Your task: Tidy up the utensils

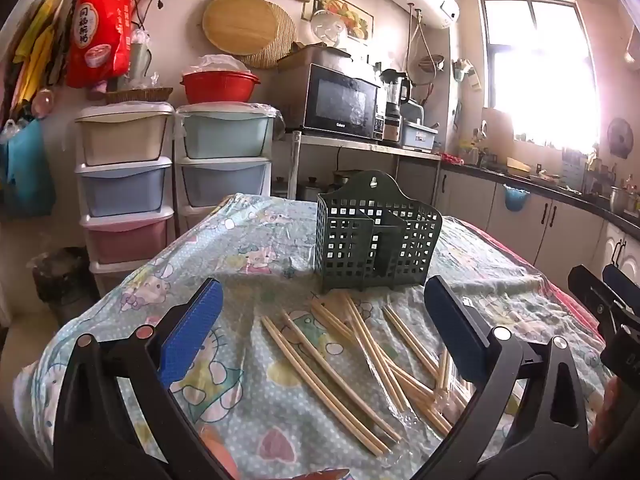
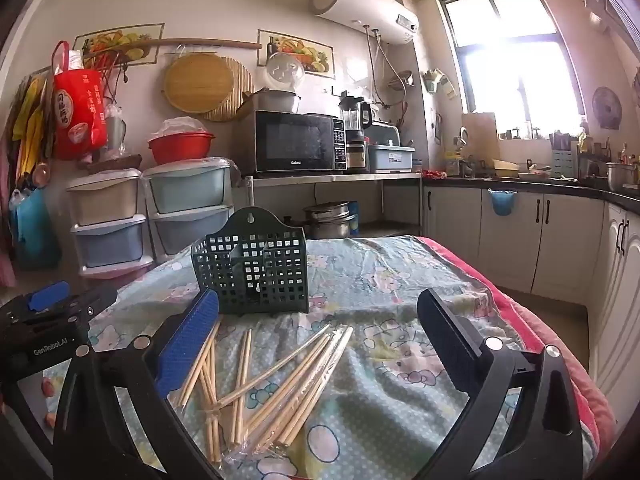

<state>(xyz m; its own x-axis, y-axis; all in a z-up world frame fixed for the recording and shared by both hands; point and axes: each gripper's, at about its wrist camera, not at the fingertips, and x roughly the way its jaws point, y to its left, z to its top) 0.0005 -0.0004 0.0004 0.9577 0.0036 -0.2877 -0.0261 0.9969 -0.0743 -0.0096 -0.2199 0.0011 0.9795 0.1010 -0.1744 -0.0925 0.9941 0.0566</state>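
Observation:
A dark green perforated utensil holder (image 1: 376, 236) stands upright on the cartoon-print tablecloth (image 1: 248, 248); it also shows in the right wrist view (image 2: 252, 272). Several wooden chopsticks (image 1: 360, 356) lie scattered in front of it, some in clear wrappers, and they show in the right wrist view too (image 2: 264, 384). My left gripper (image 1: 320, 324) is open and empty, hovering above the chopsticks. My right gripper (image 2: 320, 332) is open and empty above the same pile. Each gripper shows at the edge of the other's view: the right one (image 1: 604, 296), the left one (image 2: 52, 304).
The table (image 2: 400, 280) has a red edge on the right (image 2: 520, 320). Behind it stand plastic drawer towers (image 1: 124, 184), a microwave (image 1: 340, 102) on a shelf, and a kitchen counter with cabinets (image 2: 540, 232) on the right.

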